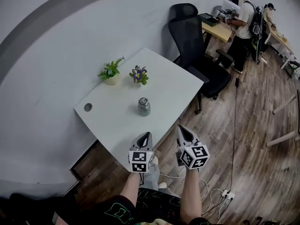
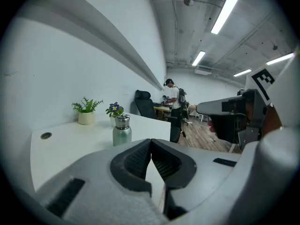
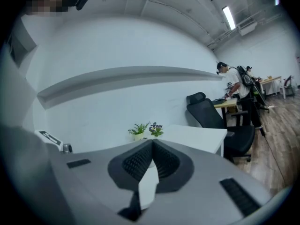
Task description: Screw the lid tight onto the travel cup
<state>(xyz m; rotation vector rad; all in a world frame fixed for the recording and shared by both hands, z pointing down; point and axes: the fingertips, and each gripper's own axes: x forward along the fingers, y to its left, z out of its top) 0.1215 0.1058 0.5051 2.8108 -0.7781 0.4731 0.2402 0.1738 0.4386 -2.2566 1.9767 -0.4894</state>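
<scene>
While left gripper (image 1: 147, 134), right gripper (image 1: 180, 127) closed, travel cup (image 1: 144, 106) on white table (image 1: 165, 82), wood floor (image 1: 255, 125)

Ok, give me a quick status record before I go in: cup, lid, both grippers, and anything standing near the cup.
travel cup: upright on the white table, nothing touching it
lid: sitting on the cup; how tight cannot be told
left gripper: shut, empty, at the table's near edge, short of the cup
right gripper: shut, empty, beside the left one, short of the cup
near the cup: green potted plant and purple-flowered plant behind it, both apart from it
</scene>
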